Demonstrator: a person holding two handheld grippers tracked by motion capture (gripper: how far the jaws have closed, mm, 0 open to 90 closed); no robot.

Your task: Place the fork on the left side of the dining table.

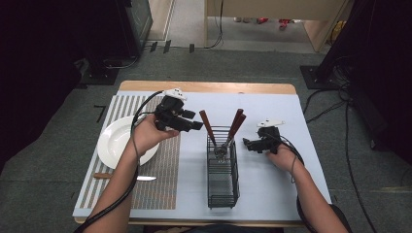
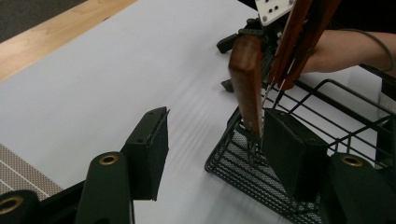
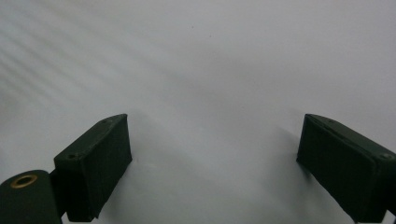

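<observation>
Right now the left claw (image 1: 198, 125) hovers above the desk (image 1: 272, 104) just left of the wire cutlery basket (image 1: 222, 187), jaws apart and holding nothing — in the left gripper view the nearest wooden-handled utensil (image 2: 246, 81) stands just beyond the far jaw, not pinched between the pads. That basket sits mid-desk on the white sheet, long side running toward the person, with three brown-handled pieces standing tilted in its far end: one leaning left (image 1: 207, 125), two leaning right (image 1: 236, 124); metal ends down in the mesh, which kind of cutlery they are I cannot tell for sure. Right claw (image 1: 245, 143) rests low just right of the basket, pointing toward it, jaws wide and empty — right gripper view has bare white surface between the pads. Left of all this a striped placemat (image 1: 163, 182) carries a white plate (image 1: 114, 141), and a table knife (image 1: 127, 177) with wooden handle lies flat just beside the plate's near rim.
</observation>
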